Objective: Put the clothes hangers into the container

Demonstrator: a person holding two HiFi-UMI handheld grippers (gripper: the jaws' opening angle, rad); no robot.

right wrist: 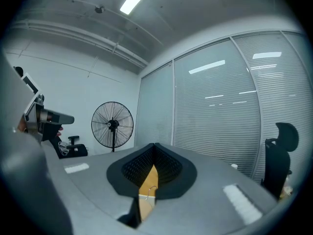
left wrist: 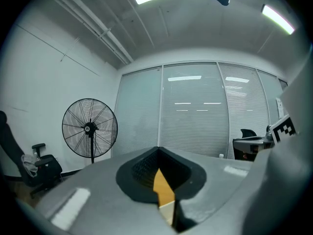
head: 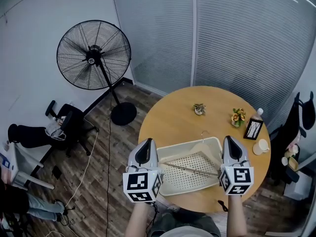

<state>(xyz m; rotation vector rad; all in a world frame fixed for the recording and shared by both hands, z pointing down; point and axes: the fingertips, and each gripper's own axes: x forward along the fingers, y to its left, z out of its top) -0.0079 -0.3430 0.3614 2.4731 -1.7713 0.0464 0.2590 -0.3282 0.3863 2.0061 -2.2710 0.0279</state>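
Hovering empty, left hand-held gripper (head: 147, 141) and right hand-held gripper (head: 229, 138) have jaws closed.

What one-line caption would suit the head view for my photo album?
Both shut, the left gripper and right gripper flank a cream container holding a wooden hanger on a round table.

The person's 2 forearms, the left forearm (head: 137, 224) and the right forearm (head: 237, 220), reach forward side by side, holding the left grey-and-white 2-jaw gripper (head: 146, 144) and the right grey-and-white 2-jaw gripper (head: 230, 140) level, each with jaws closed together on nothing.
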